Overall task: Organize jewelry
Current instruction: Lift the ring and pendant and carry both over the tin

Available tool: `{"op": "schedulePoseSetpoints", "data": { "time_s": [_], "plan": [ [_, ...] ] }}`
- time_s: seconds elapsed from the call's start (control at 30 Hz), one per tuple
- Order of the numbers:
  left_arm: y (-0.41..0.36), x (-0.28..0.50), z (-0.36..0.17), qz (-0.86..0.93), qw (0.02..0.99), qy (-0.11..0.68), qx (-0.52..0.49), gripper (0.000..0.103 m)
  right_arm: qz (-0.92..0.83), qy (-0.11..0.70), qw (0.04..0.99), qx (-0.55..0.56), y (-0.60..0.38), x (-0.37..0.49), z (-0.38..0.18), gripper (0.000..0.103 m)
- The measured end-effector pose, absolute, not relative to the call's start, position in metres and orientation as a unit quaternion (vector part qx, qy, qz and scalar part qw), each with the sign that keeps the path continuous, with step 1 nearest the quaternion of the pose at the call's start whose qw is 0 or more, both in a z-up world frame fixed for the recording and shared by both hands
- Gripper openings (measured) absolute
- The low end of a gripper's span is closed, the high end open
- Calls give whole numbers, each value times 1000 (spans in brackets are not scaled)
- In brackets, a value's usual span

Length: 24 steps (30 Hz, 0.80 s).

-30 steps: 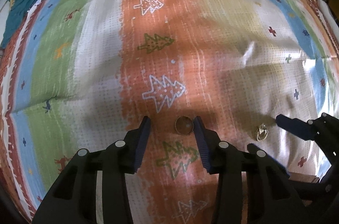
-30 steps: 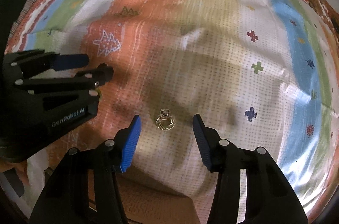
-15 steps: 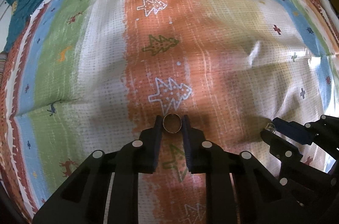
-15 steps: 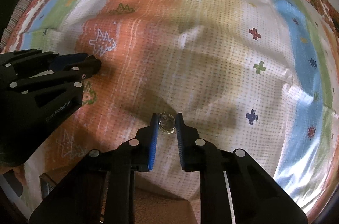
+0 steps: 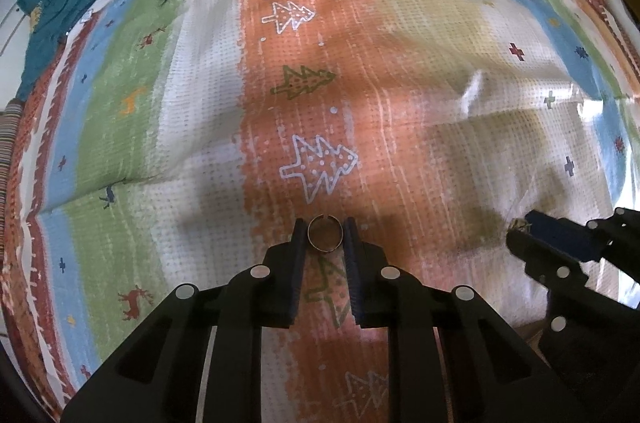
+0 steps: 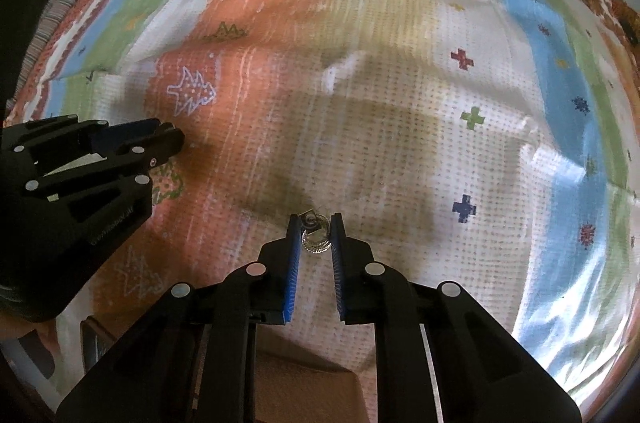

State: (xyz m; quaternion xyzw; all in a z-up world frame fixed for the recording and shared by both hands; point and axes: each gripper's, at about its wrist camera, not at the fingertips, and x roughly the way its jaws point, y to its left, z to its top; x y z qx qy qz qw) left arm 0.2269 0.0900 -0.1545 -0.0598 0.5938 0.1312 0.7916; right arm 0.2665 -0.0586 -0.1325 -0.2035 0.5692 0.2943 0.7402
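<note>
I have the left gripper (image 5: 324, 235) clamped on the ring (image 5: 324, 233) over the orange stripe, and the right gripper (image 6: 315, 229) closing, pads pressing the earring (image 6: 315, 235) above the bedspread (image 6: 400, 111).

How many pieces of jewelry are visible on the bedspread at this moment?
2. A plain open ring sits pinched in the left gripper over the orange stripe. A sparkly ring sits between the right gripper's closing jaws over the white area. Others may lie out of view.
</note>
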Motion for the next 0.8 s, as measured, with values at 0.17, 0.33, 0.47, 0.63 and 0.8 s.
{"op": "schedulePoseSetpoints", "data": {
  "time_s": [0.17, 0.33, 0.47, 0.63, 0.8],
  "plan": [
    [86, 221, -148, 132, 794, 590, -60, 18, 286, 562, 749, -205, -62, 263, -122, 16],
    [81, 218, -139, 129, 800, 582, -60, 18, 272, 557, 755, -213, -71, 261, -121, 16],
    [77, 214, -129, 124, 807, 574, -60, 18, 268, 545, 767, -206, -81, 260, -114, 16],
    [71, 208, -117, 119, 815, 565, -59, 18, 267, 530, 781, -195, -91, 258, -103, 16],
    [70, 201, -107, 118, 820, 557, -56, 18, 267, 520, 789, -190, -95, 253, -96, 16]
  ]
}}
